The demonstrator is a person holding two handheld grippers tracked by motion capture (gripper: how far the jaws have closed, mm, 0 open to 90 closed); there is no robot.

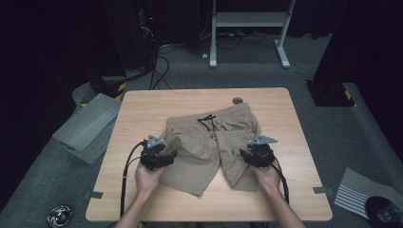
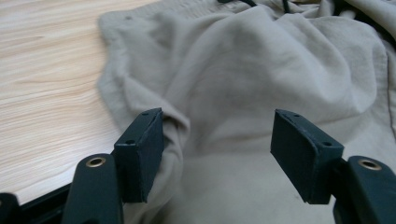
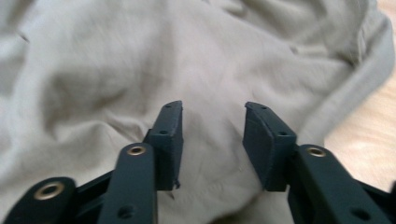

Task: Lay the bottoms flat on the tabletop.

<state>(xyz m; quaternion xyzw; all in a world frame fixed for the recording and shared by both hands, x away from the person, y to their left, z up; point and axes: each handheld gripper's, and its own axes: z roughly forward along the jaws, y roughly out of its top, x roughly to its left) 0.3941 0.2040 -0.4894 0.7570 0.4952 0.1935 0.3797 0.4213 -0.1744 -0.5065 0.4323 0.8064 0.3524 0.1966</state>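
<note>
A pair of khaki shorts (image 1: pixel 209 142) with a black drawstring (image 1: pixel 207 120) lies rumpled in the middle of the wooden table (image 1: pixel 142 109), waistband away from me. My left gripper (image 1: pixel 164 159) hovers over the left leg's outer edge; in the left gripper view (image 2: pixel 217 154) its jaws stand wide apart above the cloth (image 2: pixel 243 84), nothing pinched. My right gripper (image 1: pixel 249 156) sits over the right leg; in the right gripper view (image 3: pixel 212 144) its jaws are partly apart above the fabric (image 3: pixel 140 60), with no cloth between the pads.
A grey bin (image 1: pixel 88 126) leans off the table's left side on the floor. A round grommet (image 1: pixel 237 100) sits near the far table edge. A white frame stand (image 1: pixel 249 28) is behind. Striped cloth (image 1: pixel 361 192) lies on the floor at the right.
</note>
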